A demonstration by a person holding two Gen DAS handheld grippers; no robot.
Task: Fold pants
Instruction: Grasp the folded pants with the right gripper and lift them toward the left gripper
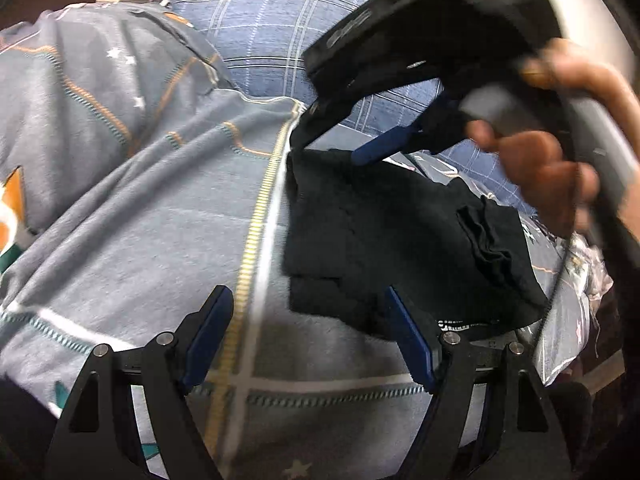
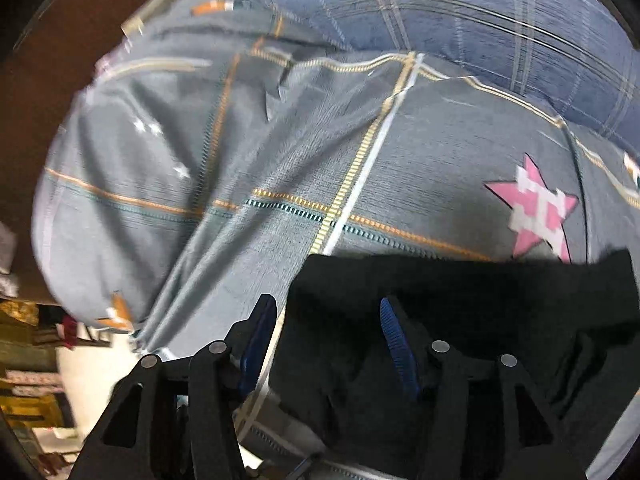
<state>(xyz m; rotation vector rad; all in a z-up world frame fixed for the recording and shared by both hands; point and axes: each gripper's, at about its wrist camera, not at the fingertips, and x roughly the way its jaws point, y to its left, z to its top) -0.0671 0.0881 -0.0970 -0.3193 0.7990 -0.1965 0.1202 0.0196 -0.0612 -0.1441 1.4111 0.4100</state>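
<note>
Pants (image 1: 400,240), black and already folded into a compact stack, lie on a grey bedspread (image 1: 160,200) patterned with stripes and stars, in the right centre of the left wrist frame. A blue plaid pillow (image 1: 264,24) sits beyond them at the top of that frame.

In the foreground the left claw (image 1: 308,336) has its 2 blue-padded fingers spread wide; the right finger overlaps the near edge of the pants, but nothing is clamped.

In the upper right of the same frame a hand (image 1: 552,152) carries the right claw (image 1: 332,148) down toward the far corner of the pants, motion-blurred. In the right wrist frame that claw (image 2: 328,340) has its fingers apart over the left edge of the pants, gripping nothing. A pink star (image 2: 536,208) decorates the bedspread just beyond.
</note>
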